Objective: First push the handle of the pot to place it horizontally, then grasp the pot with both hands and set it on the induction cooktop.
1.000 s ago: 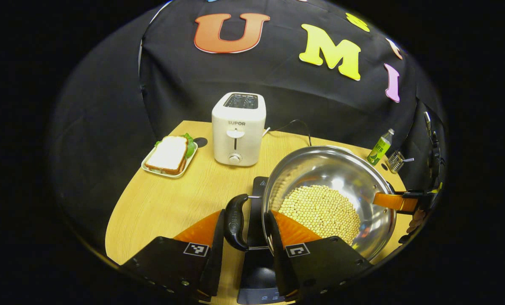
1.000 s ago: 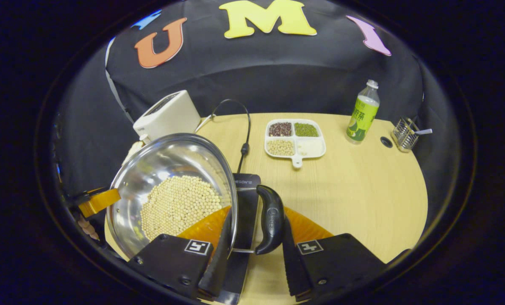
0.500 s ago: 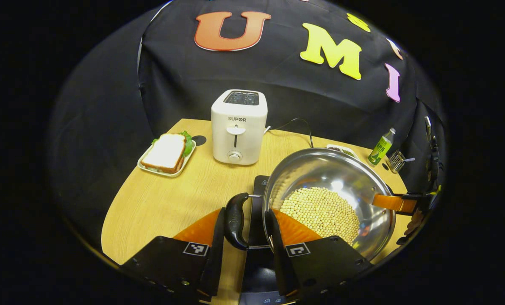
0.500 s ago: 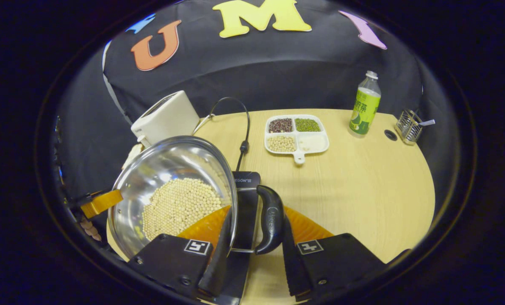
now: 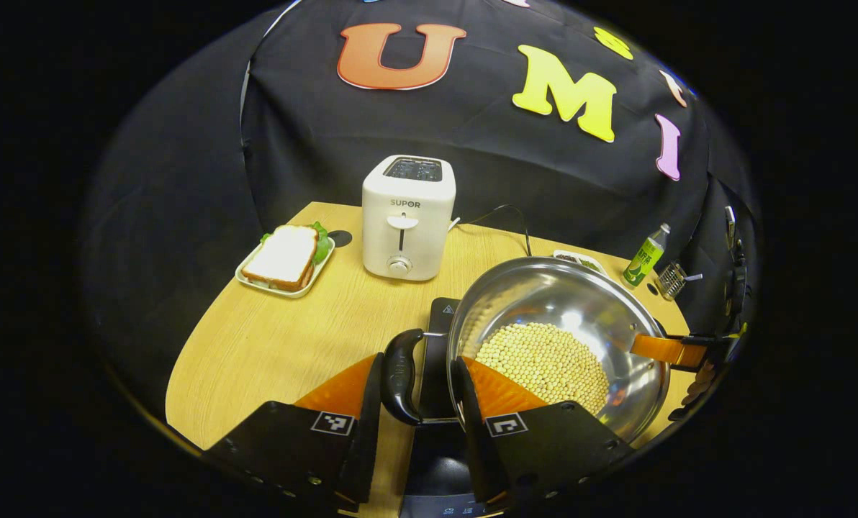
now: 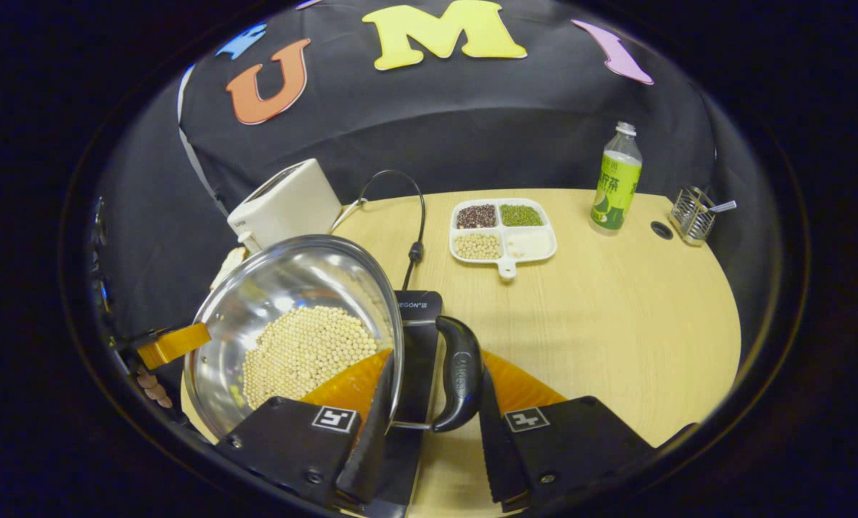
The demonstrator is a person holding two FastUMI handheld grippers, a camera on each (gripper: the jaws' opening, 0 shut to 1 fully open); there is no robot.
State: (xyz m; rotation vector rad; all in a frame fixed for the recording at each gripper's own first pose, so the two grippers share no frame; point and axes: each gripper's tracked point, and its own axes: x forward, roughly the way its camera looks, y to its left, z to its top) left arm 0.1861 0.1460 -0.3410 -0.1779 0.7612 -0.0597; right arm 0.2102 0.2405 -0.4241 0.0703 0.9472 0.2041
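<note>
In the left gripper view, the left gripper point(image 5: 416, 392) is closed around the pot's black left handle point(image 5: 399, 375), one finger on each side of the loop. The steel pot point(image 5: 537, 291), with a heap of pale soybeans point(image 5: 544, 363) in it, hangs over the black induction cooktop point(image 5: 440, 338), whose near end shows between the fingers. Across the pot, the right gripper's orange finger point(image 5: 663, 349) lies at the far rim. A white toaster point(image 5: 407, 216) stands behind on the wooden table point(image 5: 285, 338), with a sandwich on a plate point(image 5: 285, 255) to its left.

In the right gripper view, the right gripper point(image 6: 429, 396) clamps the pot's other black handle point(image 6: 460, 374) together with the rim beside it. The pot point(image 6: 271, 288) is over the cooktop point(image 6: 416, 338). The left gripper's orange finger point(image 6: 173, 344) shows at the opposite rim. Farther back sit a divided tray of beans point(image 6: 502, 234), a green bottle point(image 6: 616, 183) and a wire holder point(image 6: 692, 214).
</note>
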